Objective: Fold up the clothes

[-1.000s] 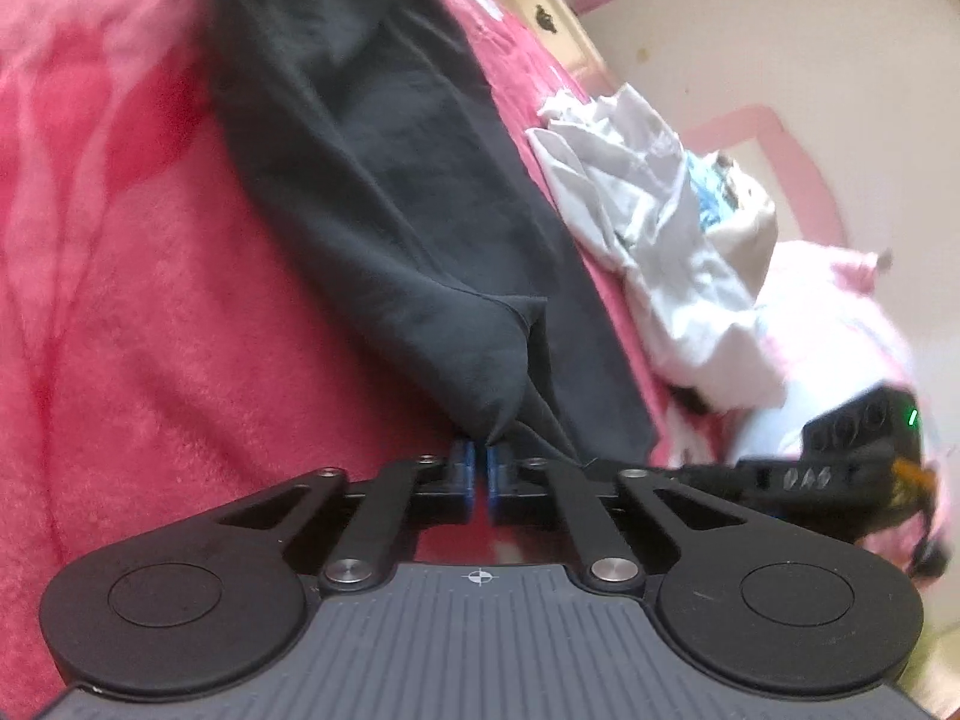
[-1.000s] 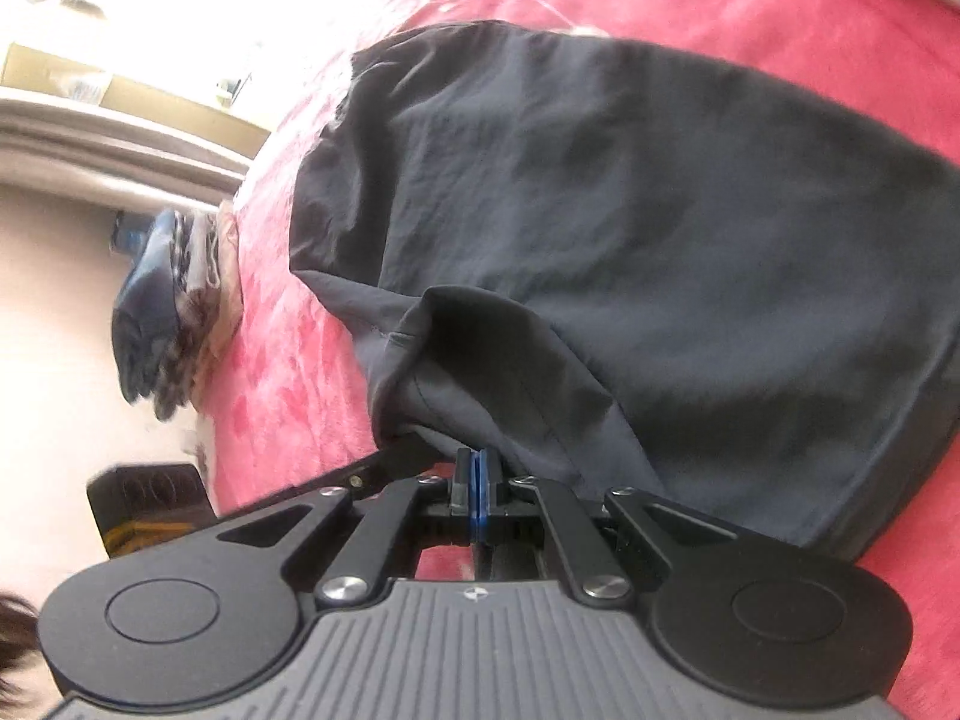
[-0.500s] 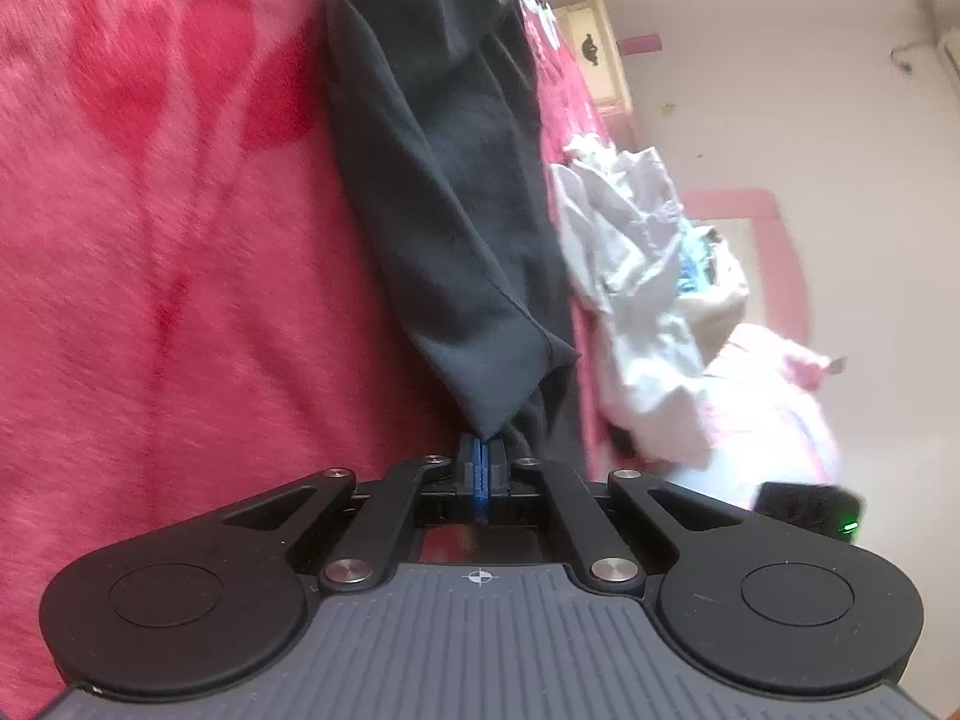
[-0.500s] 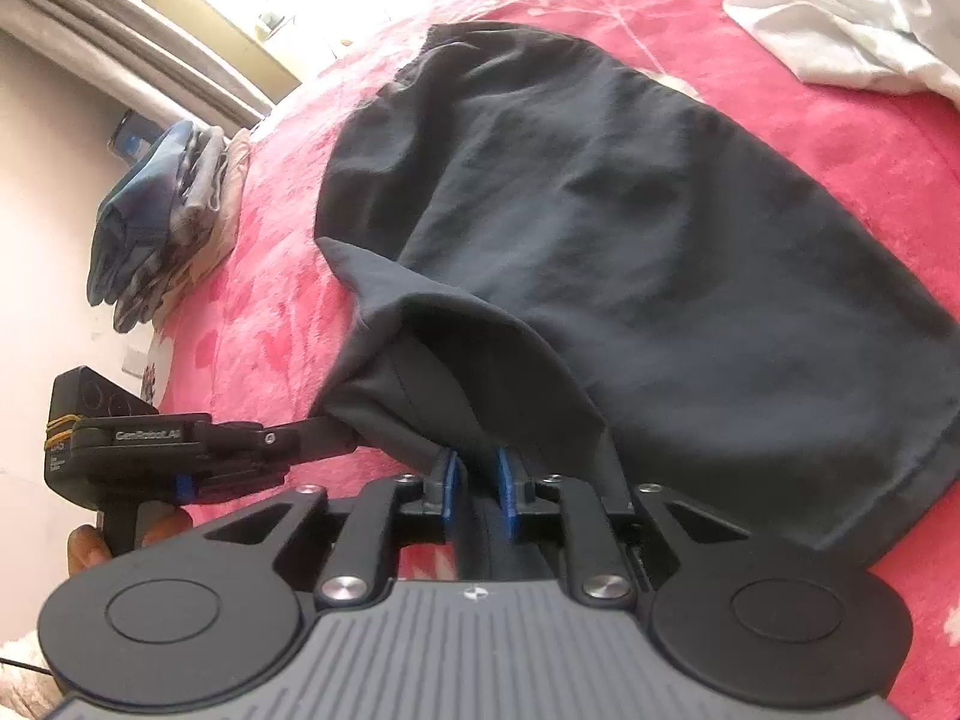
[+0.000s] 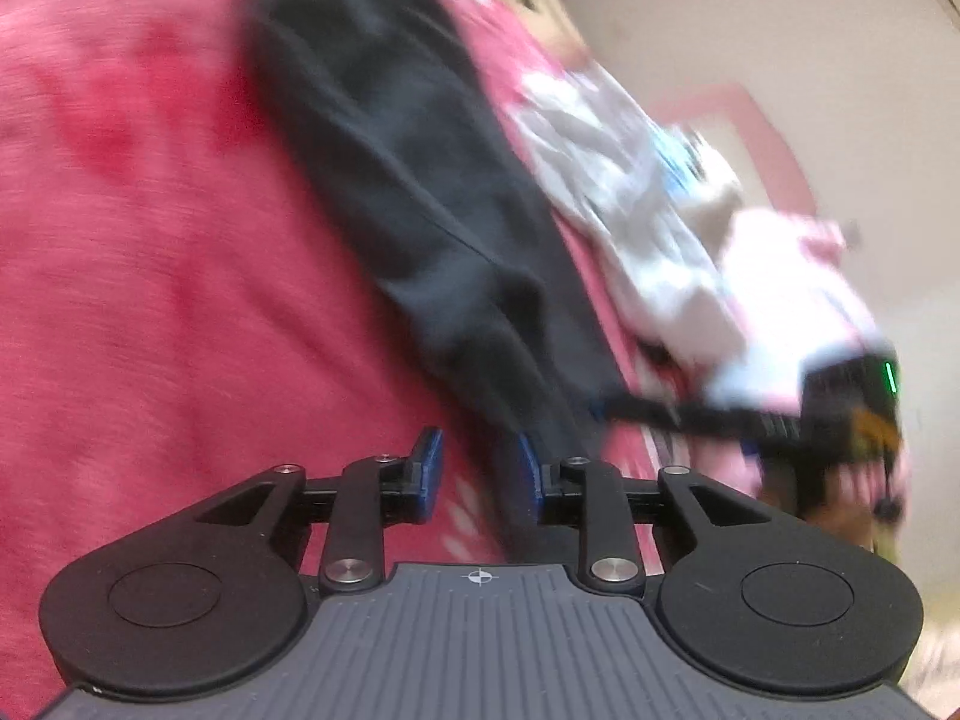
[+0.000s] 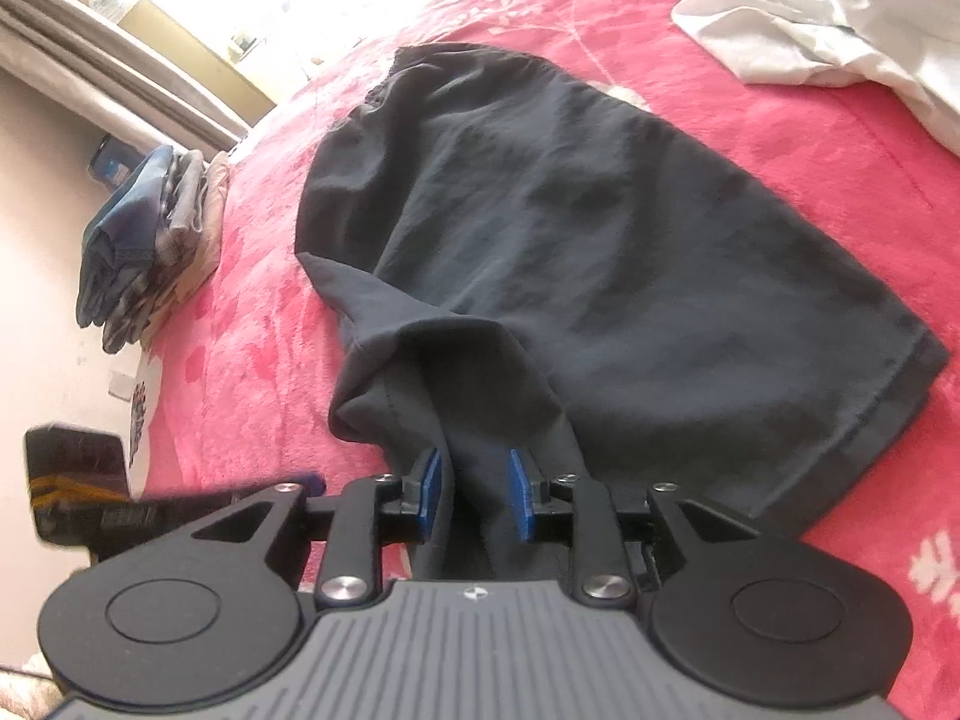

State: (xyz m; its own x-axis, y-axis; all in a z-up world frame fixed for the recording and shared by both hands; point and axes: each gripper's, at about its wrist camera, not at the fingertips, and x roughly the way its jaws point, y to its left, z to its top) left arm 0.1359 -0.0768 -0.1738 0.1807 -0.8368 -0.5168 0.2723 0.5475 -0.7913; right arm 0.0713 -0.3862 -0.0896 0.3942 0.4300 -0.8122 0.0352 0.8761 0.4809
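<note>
Left wrist view, blurred: the left gripper [image 5: 474, 468] sits at bottom centre with its jaws opening, blue pads a little apart. The dark garment [image 5: 420, 180] runs from the upper middle of the frame down to the pads; its edge lies against the right pad only, so it is not pinched. It rests on the pink bed cover [image 5: 150, 270]. A heap of white clothes [image 5: 630, 198] lies to the right, and the other handheld unit shows at right centre.

Right wrist view: the right gripper [image 6: 474, 495] is at bottom centre, jaws opening too. A fold of the garment [image 6: 570, 228] hangs loosely between the pads, touching neither firmly. The rest spreads flat across the middle of the frame. A stack of folded clothes [image 6: 150, 240] sits at left centre on the bed edge.

The step looks like releasing the folded edge. To do it well, let the pads clear the cloth fully before lifting away, and draw both grippers back straight so the hem is not dragged and the layers stay aligned
</note>
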